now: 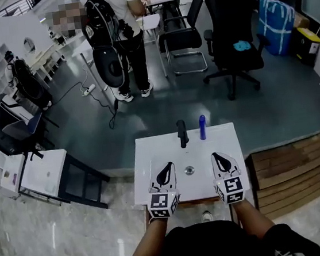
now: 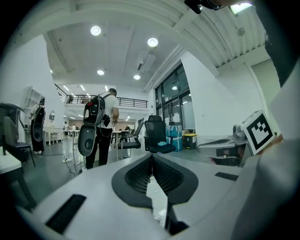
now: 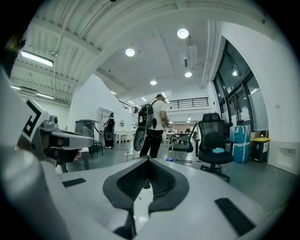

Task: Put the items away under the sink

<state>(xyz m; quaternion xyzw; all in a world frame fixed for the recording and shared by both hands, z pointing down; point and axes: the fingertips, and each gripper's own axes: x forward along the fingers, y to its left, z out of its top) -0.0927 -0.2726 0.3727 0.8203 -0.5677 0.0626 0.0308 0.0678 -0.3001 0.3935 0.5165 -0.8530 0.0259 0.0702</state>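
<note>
White sink top (image 1: 151, 149) in an open office, black faucet (image 1: 182, 132) and blue bottle (image 1: 202, 126) at its far edge. Over its front, left gripper (image 1: 166, 166) and right gripper (image 1: 217, 156), jaws pressed together, empty.

The head camera looks steeply down on the white square table (image 1: 151, 154), close above the left hand-held gripper (image 1: 165, 168) and the right hand-held gripper (image 1: 220, 157) at its near edge. Each gripper camera sits low behind its own jaws and faces level across the room. All three views share the black swivel office chair (image 1: 231, 23) and the standing person with a black backpack (image 1: 120, 19).
</note>
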